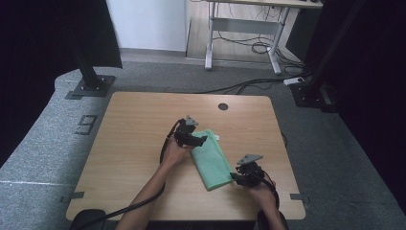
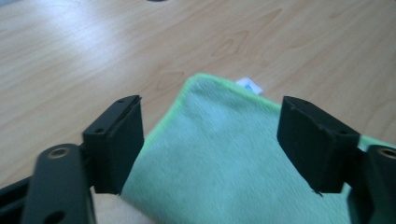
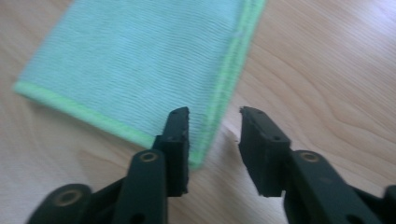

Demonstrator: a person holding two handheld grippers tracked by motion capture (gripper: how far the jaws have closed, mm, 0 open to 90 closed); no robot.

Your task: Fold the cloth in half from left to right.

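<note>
Green cloth (image 1: 211,159) is lying folded into a narrow strip on the wooden table (image 1: 139,143), running diagonally between the two hands. Left gripper (image 1: 200,140) is sitting at the far end of the strip, jaws standing wide apart with the cloth's corner and its small white tag (image 2: 249,85) lying flat between them, nothing pinched. Right gripper (image 1: 235,175) is hovering at the near corner, jaws parted to a narrower gap; in the right gripper view one pad is sitting over the stitched edge (image 3: 223,84), the other over bare wood, no grip on fabric. So both are looking released, fold is resting on its own. Risks from here, as I'm reading it: pulling either gripper away low could be snagging a pad on the fleece and dragging the top layer, undoing the fold. The right one is the closer call, since its pad is overlapping the layered edge. If re-gripping, a pad could be catching just one layer and peeling it open. Lifting straight up first looks safer.
</note>
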